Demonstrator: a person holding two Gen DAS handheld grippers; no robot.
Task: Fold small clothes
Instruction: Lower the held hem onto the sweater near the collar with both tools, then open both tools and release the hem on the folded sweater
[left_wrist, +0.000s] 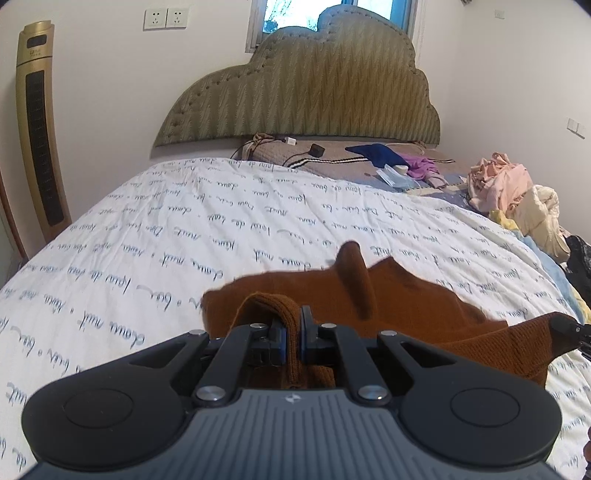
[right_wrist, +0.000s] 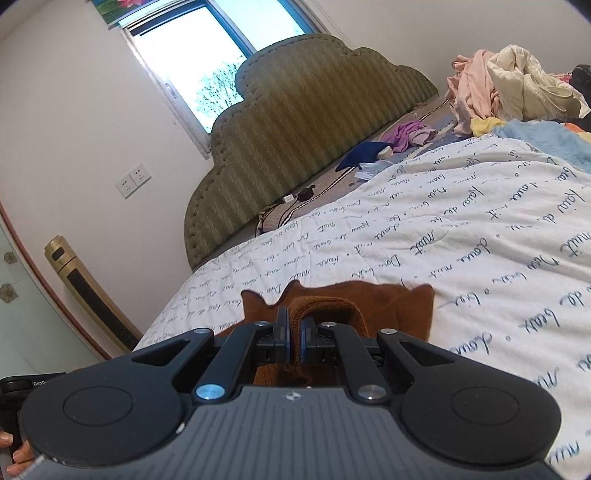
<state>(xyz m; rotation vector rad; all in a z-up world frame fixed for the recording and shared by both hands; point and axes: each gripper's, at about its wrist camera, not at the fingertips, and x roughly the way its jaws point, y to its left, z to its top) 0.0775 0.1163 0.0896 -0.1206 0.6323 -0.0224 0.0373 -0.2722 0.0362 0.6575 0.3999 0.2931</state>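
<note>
A small rust-brown knit garment (left_wrist: 402, 299) lies on the white quilt with blue script (left_wrist: 207, 229). My left gripper (left_wrist: 292, 338) is shut on a ribbed edge of the garment, which loops up over its fingers. My right gripper (right_wrist: 294, 339) is shut on another ribbed edge of the same garment (right_wrist: 391, 306). In the left wrist view the right gripper's tip (left_wrist: 569, 326) shows at the far right, with the brown cloth stretched to it. The rest of the garment spreads ahead of both grippers.
A green padded headboard (left_wrist: 306, 92) stands at the far end. A heap of pink and cream clothes (left_wrist: 513, 192) lies at the right edge of the bed. Blue and purple items (left_wrist: 391, 157) lie near the pillows. A gold tower fan (left_wrist: 37, 125) stands at the left.
</note>
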